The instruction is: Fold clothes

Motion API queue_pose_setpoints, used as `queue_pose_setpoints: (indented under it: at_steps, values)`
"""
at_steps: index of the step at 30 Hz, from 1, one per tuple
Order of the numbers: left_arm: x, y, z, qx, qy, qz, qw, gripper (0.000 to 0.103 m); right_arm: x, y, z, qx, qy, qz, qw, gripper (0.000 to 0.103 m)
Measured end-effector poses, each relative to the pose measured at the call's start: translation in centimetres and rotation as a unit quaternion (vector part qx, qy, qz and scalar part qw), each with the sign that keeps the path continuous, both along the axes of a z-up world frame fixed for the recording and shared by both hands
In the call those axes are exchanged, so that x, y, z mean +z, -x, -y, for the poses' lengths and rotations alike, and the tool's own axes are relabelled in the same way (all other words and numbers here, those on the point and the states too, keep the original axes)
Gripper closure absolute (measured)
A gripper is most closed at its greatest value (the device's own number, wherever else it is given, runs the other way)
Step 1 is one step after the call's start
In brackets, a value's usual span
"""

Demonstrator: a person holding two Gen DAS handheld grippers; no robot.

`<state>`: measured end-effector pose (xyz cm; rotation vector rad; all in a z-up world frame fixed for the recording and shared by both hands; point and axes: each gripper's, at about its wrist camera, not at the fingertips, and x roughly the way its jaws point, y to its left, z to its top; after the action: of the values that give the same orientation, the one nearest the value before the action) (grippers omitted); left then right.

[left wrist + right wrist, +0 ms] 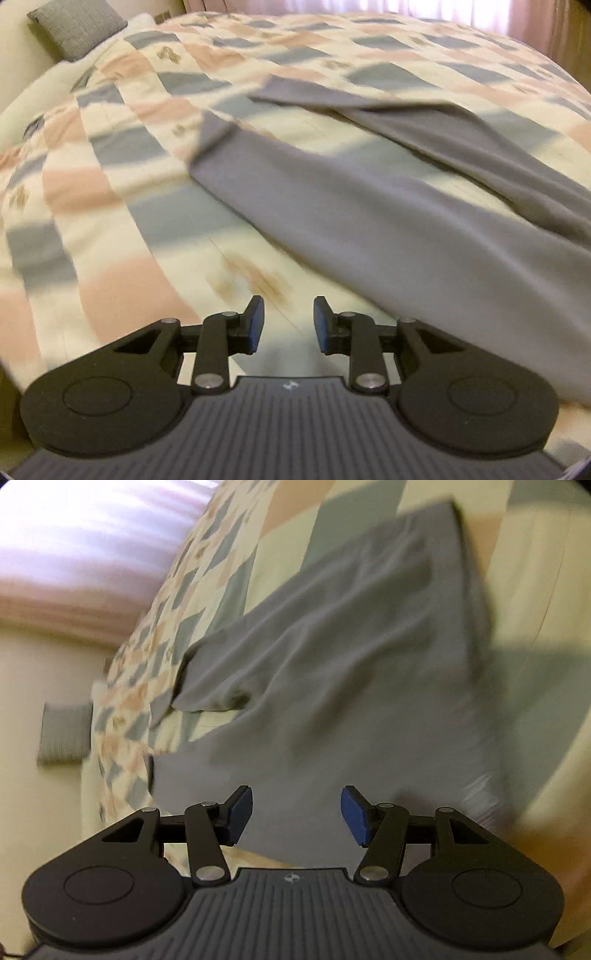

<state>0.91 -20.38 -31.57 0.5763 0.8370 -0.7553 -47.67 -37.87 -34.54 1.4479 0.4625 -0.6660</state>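
A wide bed fills both views, spread with a patchwork quilt (pixel 122 177) of cream, pink and slate-blue squares, and it runs all the way up to pale pink curtains (pixel 498 11) glowing with daylight at the far side. Lying on that quilt is the grey garment (pixel 369 236), limp and unfolded, one long flat piece stretching from near the bottom right of the left wrist view up toward the middle, with a second rumpled piece crossing behind it and quilt showing between the two. From the right wrist view the same grey cloth sprawls across the centre, creased and bunched, though the picture is badly smeared and its edges are hard to read. Up at the head of the bed, a grey cushion (pixel 75 27) leans against the cream headboard. Now the tools: the right gripper (pixel 295 816) hangs over the grey cloth with its blue pads (pixel 354 816) spread well apart, nothing pinched between them. The left gripper (pixel 289 325) sits over bare quilt just beside the garment's near edge, its jaws parted only narrowly, and they are empty too, with just the cream patch and a tan printed motif (pixel 251 277) showing through the gap.
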Motion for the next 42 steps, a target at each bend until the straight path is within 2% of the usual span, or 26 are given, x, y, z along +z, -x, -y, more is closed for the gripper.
queue_pose_setpoints:
  at_steps: [2,4,6,8,13,15,16,17,18,23,25,27,29,31,35,38,39,40,41,42]
  values:
    - [-0.3,-5.9,1.2,-0.029,0.001,0.024,0.9993,0.07,-0.3,-2.7,-2.1,-0.053,-0.006,-0.008,0.999,0.046]
    - [-1.0,-10.0,2.6,-0.076,-0.012,0.054,0.9956,0.066,-0.7,-5.1,-4.4,-0.116,-0.013,-0.028,0.993,0.046]
    - [-2.2,-13.2,4.8,-0.126,-0.037,0.1,0.9863,0.064,-1.0,-7.4,-6.5,-0.177,-0.025,-0.042,0.983,0.046]
    - [-3.6,-16.1,6.4,-0.16,-0.059,0.137,0.9757,0.062,-1.1,-9.0,-8.5,-0.215,-0.026,-0.051,0.975,0.046]
    - [-7.5,-20.3,10.7,-0.221,-0.101,0.167,0.9556,0.061,-0.6,-11.1,-11.8,-0.28,-0.008,-0.083,0.956,0.046]
    - [-8.6,-21.1,12.0,-0.237,-0.112,0.166,0.9507,0.065,-0.8,-10.8,-12.7,-0.31,-0.009,-0.089,0.946,0.046]
    - [-8.9,-21.5,12.4,-0.24,-0.114,0.161,0.9506,0.069,-1.0,-10.5,-13.1,-0.326,-0.01,-0.091,0.941,0.046]
    - [-8.9,-22.0,12.6,-0.236,-0.112,0.154,0.9529,0.089,-1.2,-10.2,-13.5,-0.341,-0.012,-0.093,0.935,0.046]
    - [-8.9,-22.6,12.7,-0.231,-0.109,0.148,0.9554,0.103,-1.3,-9.9,-13.8,-0.356,-0.013,-0.094,0.93,0.046]
    - [-5.8,-27.6,10.5,-0.139,-0.035,0.055,0.9882,0.102,-2.0,-7.5,-15.2,-0.433,-0.015,-0.085,0.897,0.046]
    - [-5.9,-29.6,9.7,-0.11,-0.026,-0.001,0.9936,0.101,-2.6,-6.9,-15.5,-0.456,-0.018,-0.075,0.887,0.046]
    - [-7.1,-30.9,9.7,-0.085,-0.032,-0.046,0.9948,0.1,-3.2,-6.7,-15.5,-0.478,-0.022,-0.067,0.875,0.046]
    - [-7.9,-31.7,9.7,-0.061,-0.02,-0.087,0.9942,0.093,-4.1,-6.0,-15.5,-0.497,-0.025,-0.053,0.866,0.045]
    - [-8.4,-32.2,9.7,-0.037,-0.009,-0.115,0.9926,0.093,-5.0,-5.3,-15.5,-0.515,-0.028,-0.037,0.856,0.043]
    - [-8.5,-32.7,9.8,-0.021,-0.002,-0.129,0.9914,0.101,-6.0,-4.2,-15.1,-0.539,-0.022,-0.016,0.842,0.042]
    - [-7.5,-32.9,9.6,-0.03,-0.004,-0.117,0.9926,0.102,-6.5,-3.2,-14.2,-0.549,-0.015,-0.032,0.835,0.042]
    - [-7.0,-33.0,9.5,-0.032,-0.003,-0.111,0.9933,0.102,-6.6,-2.8,-13.9,-0.55,-0.013,-0.038,0.834,0.048]
    - [-6.2,-33.1,9.1,-0.031,0.005,-0.109,0.9936,0.102,-6.6,-2.4,-13.2,-0.545,-0.014,-0.048,0.837,0.076]
    - [-5.2,-33.2,8.6,-0.03,0.015,-0.108,0.9936,0.102,-6.4,-2.1,-12.9,-0.537,-0.017,-0.059,0.841,0.099]
    - [-4.0,-33.2,7.9,-0.03,0.024,-0.105,0.9937,0.102,-5.8,-1.8,-12.6,-0.525,-0.015,-0.072,0.848,0.1]
